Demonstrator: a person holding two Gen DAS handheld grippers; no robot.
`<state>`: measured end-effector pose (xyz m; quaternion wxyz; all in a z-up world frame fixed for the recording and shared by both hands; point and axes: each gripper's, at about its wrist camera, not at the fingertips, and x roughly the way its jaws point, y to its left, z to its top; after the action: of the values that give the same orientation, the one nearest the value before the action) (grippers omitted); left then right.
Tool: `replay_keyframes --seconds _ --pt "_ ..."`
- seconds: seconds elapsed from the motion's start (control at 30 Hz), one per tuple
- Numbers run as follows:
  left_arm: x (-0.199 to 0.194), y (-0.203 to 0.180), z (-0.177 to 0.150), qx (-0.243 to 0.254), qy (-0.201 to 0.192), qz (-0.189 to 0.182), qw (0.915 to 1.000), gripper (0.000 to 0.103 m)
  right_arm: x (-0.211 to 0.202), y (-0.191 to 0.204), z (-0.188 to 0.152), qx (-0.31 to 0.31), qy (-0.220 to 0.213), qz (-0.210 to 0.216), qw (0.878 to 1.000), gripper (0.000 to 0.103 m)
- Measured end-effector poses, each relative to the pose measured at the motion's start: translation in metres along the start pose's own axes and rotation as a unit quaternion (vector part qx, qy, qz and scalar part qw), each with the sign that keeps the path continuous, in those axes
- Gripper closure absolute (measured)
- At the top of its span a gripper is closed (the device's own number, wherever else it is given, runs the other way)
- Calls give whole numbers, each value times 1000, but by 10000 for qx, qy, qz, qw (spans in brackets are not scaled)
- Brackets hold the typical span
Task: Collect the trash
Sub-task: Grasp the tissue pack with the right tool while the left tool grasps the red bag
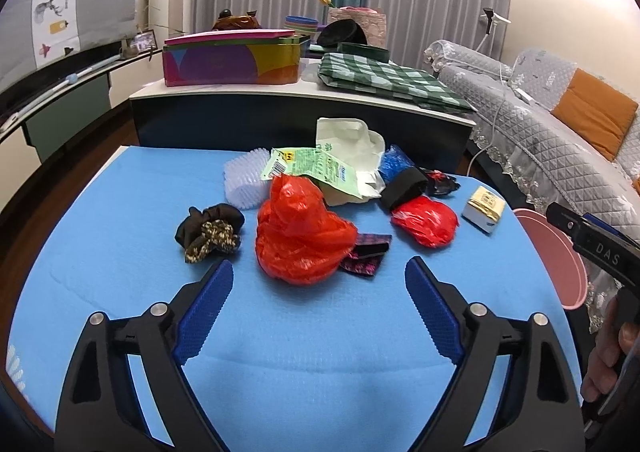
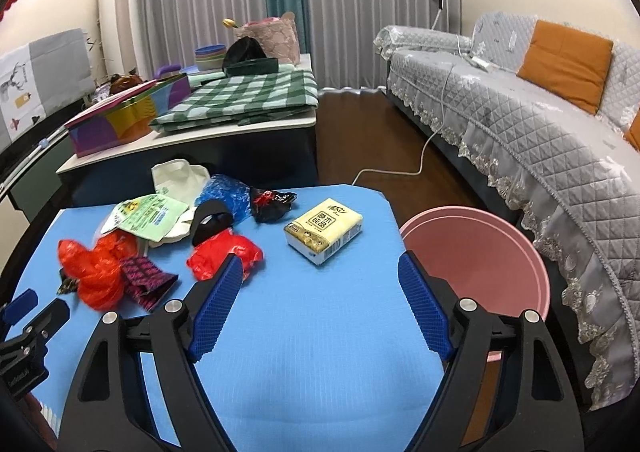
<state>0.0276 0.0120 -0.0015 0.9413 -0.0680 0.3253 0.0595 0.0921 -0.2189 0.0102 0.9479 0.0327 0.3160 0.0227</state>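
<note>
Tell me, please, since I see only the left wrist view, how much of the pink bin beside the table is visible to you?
Observer: In the right wrist view the pink bin shows its whole open mouth, just off the blue table's right edge.
Operator: Is anything in it?
Observer: The part of its inside that I see holds nothing.
Operator: And the right gripper?
Observer: The right gripper is open, nothing between its jaws, with the yellow tissue pack lying ahead of it.
</note>
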Motion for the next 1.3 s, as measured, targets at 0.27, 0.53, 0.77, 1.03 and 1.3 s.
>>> replay_keyframes --seconds 0.27,0.53,0.77,1.03,1.3 --pt "24 7 9 -77 67 93 9999 25 50 3 11 192 263 -6 9995 21" --pt "37 6 15 -88 59 49 9999 31 106 0 16 485 618 -96 9969 18" --pt "51 9 18 -173 170 84 9997 36 141 -1 18 590 889 -136 9942 16" --pt "56 10 21 -218 206 90 9995 51 158 -1 19 624 1046 -155 9924 16" --pt "51 14 23 -268 200 21 9994 66 151 -4 20 563 1058 -100 9927 38"
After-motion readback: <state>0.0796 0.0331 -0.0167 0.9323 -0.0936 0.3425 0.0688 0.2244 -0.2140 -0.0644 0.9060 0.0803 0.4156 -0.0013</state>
